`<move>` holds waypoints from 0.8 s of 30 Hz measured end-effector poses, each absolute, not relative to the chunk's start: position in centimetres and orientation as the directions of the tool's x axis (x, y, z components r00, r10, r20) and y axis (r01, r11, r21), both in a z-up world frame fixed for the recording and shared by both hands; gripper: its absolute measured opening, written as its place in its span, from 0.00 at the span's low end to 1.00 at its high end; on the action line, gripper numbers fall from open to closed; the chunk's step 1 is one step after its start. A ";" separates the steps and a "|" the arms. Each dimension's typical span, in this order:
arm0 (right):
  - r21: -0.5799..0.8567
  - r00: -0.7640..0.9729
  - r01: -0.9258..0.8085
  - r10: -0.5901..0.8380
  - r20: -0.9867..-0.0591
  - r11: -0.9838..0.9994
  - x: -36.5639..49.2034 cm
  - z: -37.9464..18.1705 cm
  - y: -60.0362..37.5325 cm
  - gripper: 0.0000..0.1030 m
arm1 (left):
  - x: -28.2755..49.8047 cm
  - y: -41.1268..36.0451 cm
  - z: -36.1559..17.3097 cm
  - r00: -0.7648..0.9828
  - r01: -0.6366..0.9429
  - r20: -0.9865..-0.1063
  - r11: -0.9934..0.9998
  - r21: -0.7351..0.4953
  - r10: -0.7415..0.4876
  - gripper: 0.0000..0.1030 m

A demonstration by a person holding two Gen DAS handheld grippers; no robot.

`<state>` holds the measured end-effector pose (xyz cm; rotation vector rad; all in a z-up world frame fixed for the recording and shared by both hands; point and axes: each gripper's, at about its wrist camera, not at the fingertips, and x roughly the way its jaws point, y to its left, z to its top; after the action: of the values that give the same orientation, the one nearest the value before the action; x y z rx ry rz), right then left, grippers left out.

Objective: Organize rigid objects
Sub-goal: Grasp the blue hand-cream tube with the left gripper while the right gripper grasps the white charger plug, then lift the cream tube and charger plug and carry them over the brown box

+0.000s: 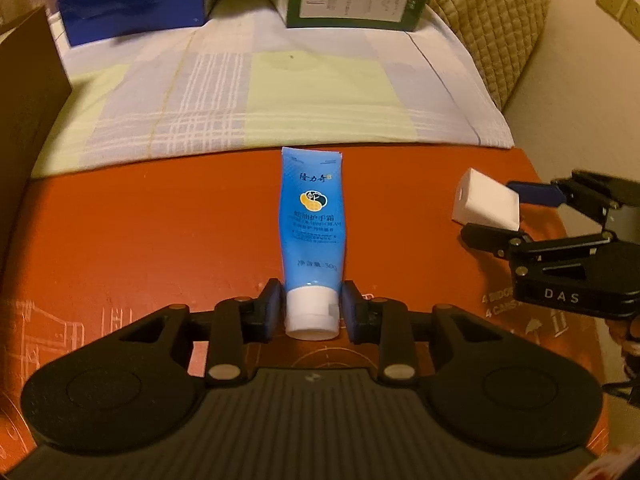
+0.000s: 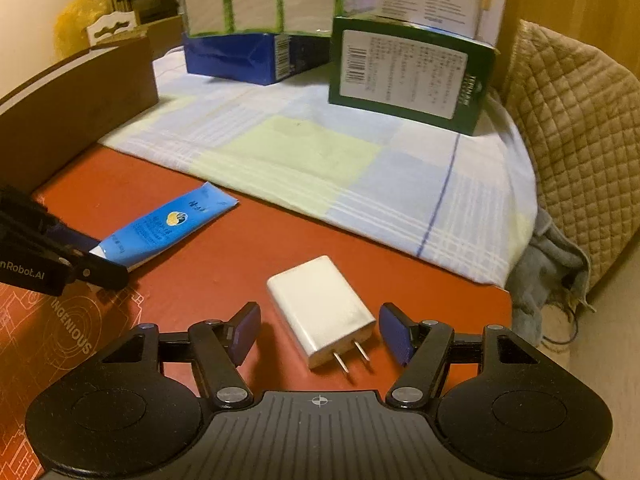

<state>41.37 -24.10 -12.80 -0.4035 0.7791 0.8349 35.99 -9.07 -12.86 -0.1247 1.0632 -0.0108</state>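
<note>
A blue hand-cream tube (image 1: 311, 224) with a white cap lies on the red board (image 1: 140, 232), cap toward me. My left gripper (image 1: 311, 312) has its blue pads against both sides of the white cap, shut on it. The tube also shows in the right wrist view (image 2: 168, 226), with the left gripper (image 2: 94, 258) at its cap end. A white plug charger (image 2: 322, 312) lies flat on the board, prongs toward me. My right gripper (image 2: 320, 334) is open, its pads either side of the charger and apart from it. It also shows in the left wrist view (image 1: 508, 216) around the charger (image 1: 484, 204).
A checked cloth (image 2: 340, 160) covers the far half of the surface. On it stand a blue box (image 2: 248, 58) topped by a green-edged pack (image 2: 260, 4) and a dark green box (image 2: 408, 76). A brown board (image 2: 76, 100) stands left. A quilted cover (image 2: 576, 120) lies right.
</note>
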 end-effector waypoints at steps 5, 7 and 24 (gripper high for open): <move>-0.028 0.426 -0.784 0.504 -0.752 0.620 41.1 -12.8 -23.5 0.48 | 36.5 -9.3 -13.0 0.494 -0.031 -0.868 0.996 -0.088 -0.062 0.29; -0.021 0.422 -0.783 0.505 -0.753 0.622 40.9 -12.7 -23.3 0.47 | 36.5 -9.5 -13.0 0.495 -0.010 -0.867 0.997 -0.072 -0.058 0.29; 0.061 0.273 -0.874 0.591 -0.759 0.482 32.7 -12.5 -19.3 0.44 | 27.9 -4.8 -12.5 0.496 -0.116 -0.868 0.990 -0.079 -0.011 0.25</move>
<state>32.66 -19.35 -12.47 -0.4093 0.8110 1.0229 27.93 -4.78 -12.53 -0.1336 1.0502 0.0639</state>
